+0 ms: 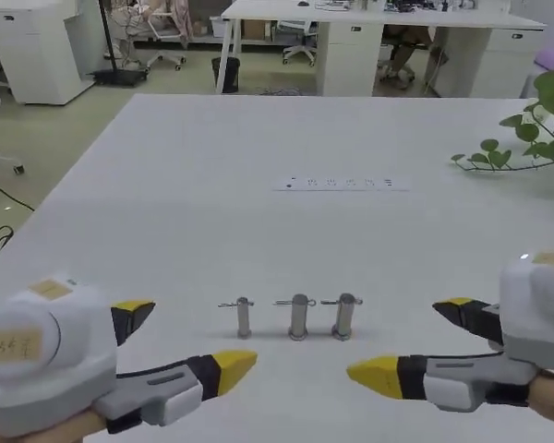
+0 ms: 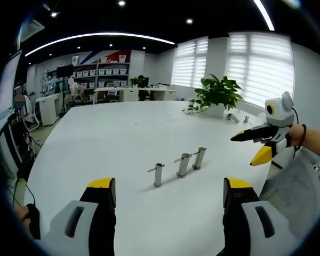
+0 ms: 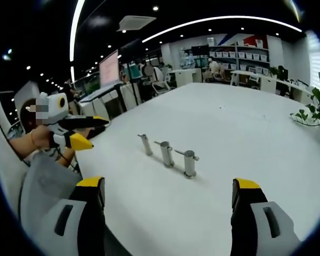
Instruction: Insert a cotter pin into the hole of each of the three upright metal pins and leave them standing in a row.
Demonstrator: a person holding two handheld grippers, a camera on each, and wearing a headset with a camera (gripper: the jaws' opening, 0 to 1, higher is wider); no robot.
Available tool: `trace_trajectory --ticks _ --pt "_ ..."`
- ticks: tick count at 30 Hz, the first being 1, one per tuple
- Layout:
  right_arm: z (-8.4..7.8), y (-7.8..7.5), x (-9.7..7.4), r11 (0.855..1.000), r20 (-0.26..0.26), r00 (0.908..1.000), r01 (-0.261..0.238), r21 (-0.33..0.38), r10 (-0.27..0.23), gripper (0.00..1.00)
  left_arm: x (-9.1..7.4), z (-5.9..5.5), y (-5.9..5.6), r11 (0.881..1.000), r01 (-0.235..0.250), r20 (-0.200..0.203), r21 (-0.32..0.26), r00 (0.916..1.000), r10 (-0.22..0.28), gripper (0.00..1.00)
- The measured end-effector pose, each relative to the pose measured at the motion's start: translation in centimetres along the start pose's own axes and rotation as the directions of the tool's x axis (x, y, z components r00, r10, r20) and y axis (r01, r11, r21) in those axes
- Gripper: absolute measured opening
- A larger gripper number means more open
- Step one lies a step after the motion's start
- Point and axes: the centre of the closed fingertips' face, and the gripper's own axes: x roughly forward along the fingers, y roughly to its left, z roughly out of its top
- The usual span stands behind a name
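Your head view is bright, with even overhead light and no hard shadows. Bench point(image 1: 166, 203) reads near-white, a bit washed out, low contrast. Pins point(image 1: 298, 317) are sharp enough and throw only faint short shadows at their bases. Your left gripper point(image 1: 198, 332) looks soft at the bottom of the frame. In your left gripper view the windows point(image 2: 258, 64) blow out at upper right. Strip light point(image 2: 96, 36) and ceiling spots point(image 2: 120, 3) glare against a dark ceiling. Both gripper views have heavy fisheye: bench edges bow, strip light arcs, detail smears toward the edges. Right gripper view has mild sheen on the far bench, and your jaws are slightly soft.
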Motion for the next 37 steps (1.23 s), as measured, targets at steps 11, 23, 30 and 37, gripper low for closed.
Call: trace_trajectory --ticks 11,23,30,37 --pt "-0.5 0.1 0.2 1.000 0.003 1.0000 0.004 0.013 -0.004 1.00 -0.2 0.2 0.3 1.000 -0.018 0.004 0.017 0.9998 0.018 0.96" --pt "-0.4 0.6 0.1 1.000 0.010 0.9999 0.007 0.007 -0.007 1.00 -0.7 0.0 0.4 0.999 -0.030 0.002 0.018 0.9996 0.030 0.99" --pt "-0.1 0.6 -0.1 1.000 0.019 0.9997 0.017 0.007 -0.017 0.98 -1.0 -0.2 0.5 0.999 -0.038 -0.005 0.018 0.9992 0.039 0.99" --pt "-0.2 1.0 -0.1 1.000 0.015 0.9998 0.012 0.007 -0.012 0.97 -1.1 -0.4 0.4 0.999 -0.043 -0.015 0.022 0.9990 0.043 0.99"
